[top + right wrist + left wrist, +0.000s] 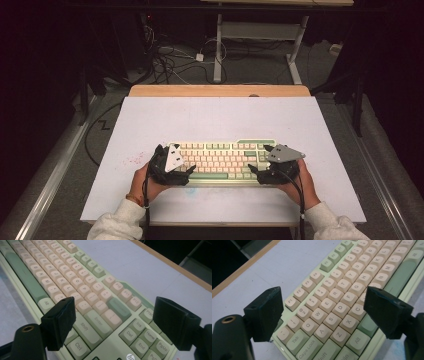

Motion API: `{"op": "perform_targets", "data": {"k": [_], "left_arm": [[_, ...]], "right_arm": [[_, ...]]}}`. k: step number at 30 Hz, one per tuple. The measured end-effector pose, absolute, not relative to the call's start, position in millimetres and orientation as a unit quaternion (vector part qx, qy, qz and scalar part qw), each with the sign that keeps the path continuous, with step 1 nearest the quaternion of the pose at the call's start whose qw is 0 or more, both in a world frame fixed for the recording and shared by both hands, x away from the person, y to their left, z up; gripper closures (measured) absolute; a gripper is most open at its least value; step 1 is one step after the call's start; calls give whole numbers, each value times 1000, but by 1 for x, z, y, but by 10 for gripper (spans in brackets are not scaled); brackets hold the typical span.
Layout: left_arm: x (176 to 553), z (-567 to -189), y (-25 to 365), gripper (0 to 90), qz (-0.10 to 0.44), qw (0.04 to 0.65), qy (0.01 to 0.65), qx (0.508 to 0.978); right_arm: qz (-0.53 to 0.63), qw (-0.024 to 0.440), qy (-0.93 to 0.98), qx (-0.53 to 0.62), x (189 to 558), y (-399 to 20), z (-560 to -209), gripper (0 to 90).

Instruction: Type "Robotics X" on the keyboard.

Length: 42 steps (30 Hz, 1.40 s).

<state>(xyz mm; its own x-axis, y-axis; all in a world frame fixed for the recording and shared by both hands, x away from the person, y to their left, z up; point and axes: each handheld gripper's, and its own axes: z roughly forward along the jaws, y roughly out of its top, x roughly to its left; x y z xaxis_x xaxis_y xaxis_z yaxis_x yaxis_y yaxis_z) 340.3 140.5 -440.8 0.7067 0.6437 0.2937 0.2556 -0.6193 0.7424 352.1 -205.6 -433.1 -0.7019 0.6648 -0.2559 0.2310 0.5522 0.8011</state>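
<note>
A pale green keyboard [220, 161] with cream and green keys lies across the near middle of the white board [215, 117]. My left gripper [176, 160] sits at its left end, held by a hand. In the left gripper view the keyboard [352, 282] runs away up to the right, and my left gripper [325, 312] stands open, its black jaws set wide over the Tab-to-Alt corner without pressing on it. My right gripper [261, 159] is at the right end. It is open too [117, 320], jaws apart above the Shift, Enter and Del keys of the keyboard [75, 282].
The white board rests on a wooden table whose far edge [220, 90] shows beyond it. Faint reddish specks [134, 160] mark the board left of the keyboard. On the floor behind are cables [170, 62] and a white desk frame [218, 45]. Metal rails [60, 165] flank the table.
</note>
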Motion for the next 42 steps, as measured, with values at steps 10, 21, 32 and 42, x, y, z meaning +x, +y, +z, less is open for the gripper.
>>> {"op": "perform_targets", "data": {"k": [10,21,32,42], "left_arm": [[341,-443,137,149,278,344,259,858],[339,-437,141,149,284,357,260,851],[328,-430,147,149,308,377,259,834],[320,-427,155,149,317,380,259,830]], "right_arm": [[390,270,840,264,354,-204,-437,159],[400,291,830,259,352,-206,-431,161],[409,316,818,252,343,-212,-420,162],[413,326,811,255,335,-225,-414,163]]}}
